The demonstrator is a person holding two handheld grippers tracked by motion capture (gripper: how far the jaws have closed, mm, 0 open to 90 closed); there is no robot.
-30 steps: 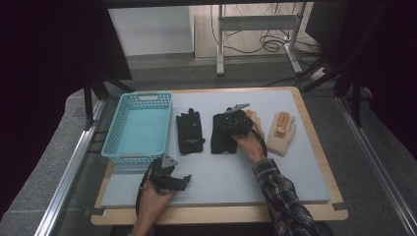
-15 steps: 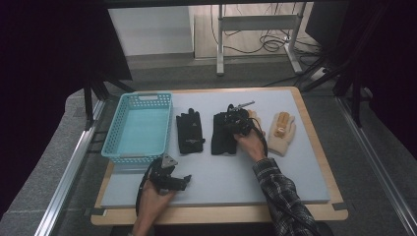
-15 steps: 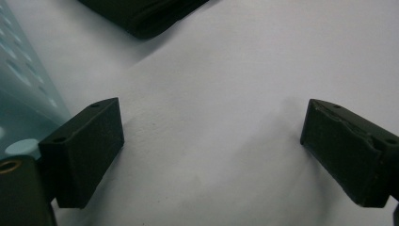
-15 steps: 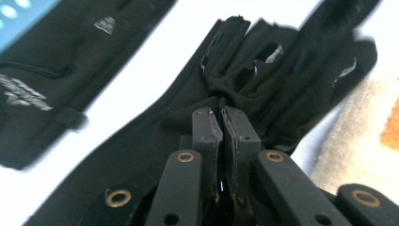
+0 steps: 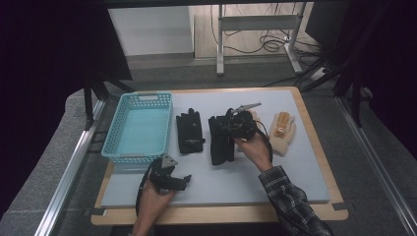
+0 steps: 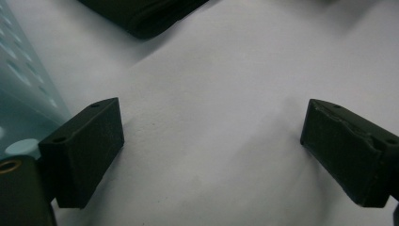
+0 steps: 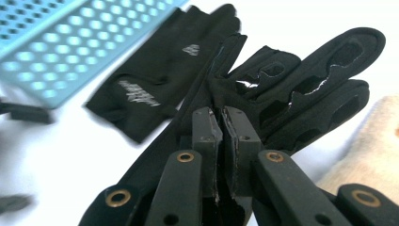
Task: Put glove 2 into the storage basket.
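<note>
I hold the right gripper [image 7: 221, 123] clamped on the black glove [image 7: 301, 89] to lift it; the left gripper [image 6: 211, 155] rests near, jaws apart, ready beside the blue basket [image 5: 140, 125].

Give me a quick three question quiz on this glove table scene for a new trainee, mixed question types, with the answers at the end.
1. True or false: the left claw is open over bare mat.
2. What is the right claw shut on? A) blue basket B) black glove C) beige glove
3. Fill in: the other black glove lies between the basket and the ____ glove.

Key: 1 true; 2 B; 3 pinched black.
</note>
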